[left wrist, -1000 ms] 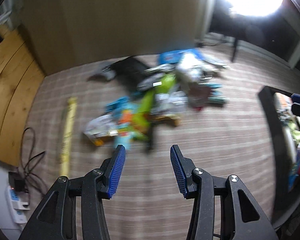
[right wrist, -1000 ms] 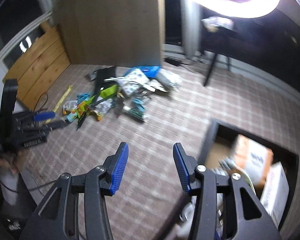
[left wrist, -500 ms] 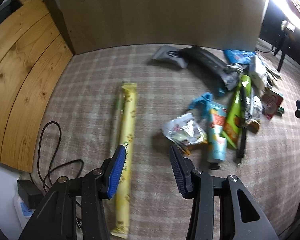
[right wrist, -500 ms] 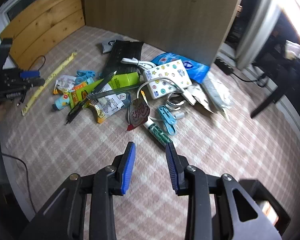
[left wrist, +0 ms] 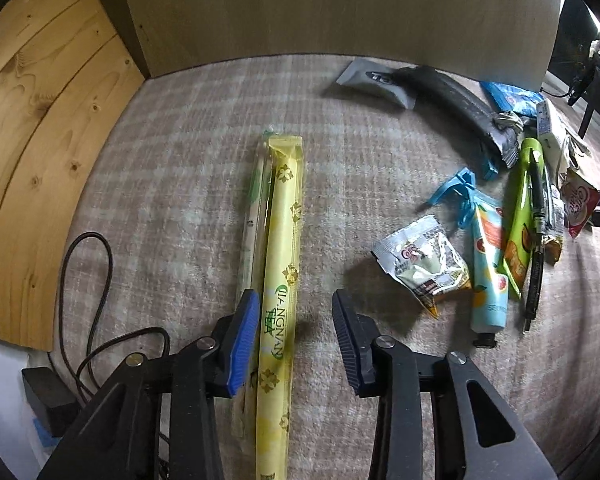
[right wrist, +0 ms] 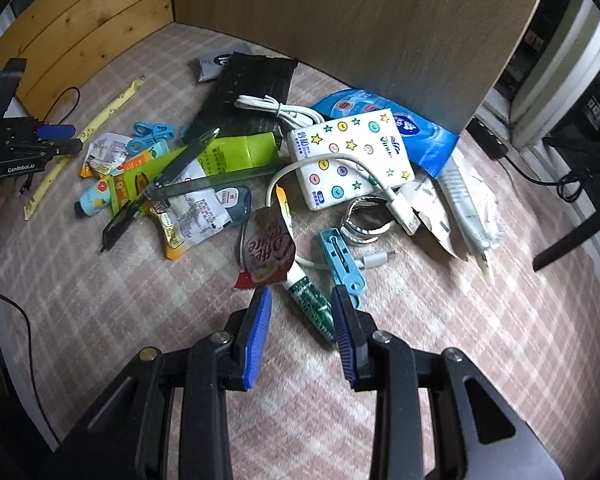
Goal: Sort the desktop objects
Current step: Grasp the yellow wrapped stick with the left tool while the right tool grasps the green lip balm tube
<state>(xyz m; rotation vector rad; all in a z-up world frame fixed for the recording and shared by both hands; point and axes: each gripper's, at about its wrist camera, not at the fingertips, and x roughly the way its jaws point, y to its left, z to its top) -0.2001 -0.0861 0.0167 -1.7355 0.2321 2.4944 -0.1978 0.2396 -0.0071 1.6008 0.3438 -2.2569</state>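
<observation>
Two grippers, each poised over a slender object on the plaid-cloth desktop (left wrist: 188, 128). Left gripper (left wrist: 294, 344): fingers released and holding nothing, straddling the long yellow tea packet (left wrist: 281, 264) — its long axis runs straight ahead along the fingers, near the desktop's left edge, so closing would pinch it across its width. Right gripper (right wrist: 302, 330): fingers likewise parted and unladen, with the green-and-white patterned tube (right wrist: 312, 306) lying between the tips, angled toward the right finger, at the near edge of the clutter. Each hand is nearer its own object.
</observation>
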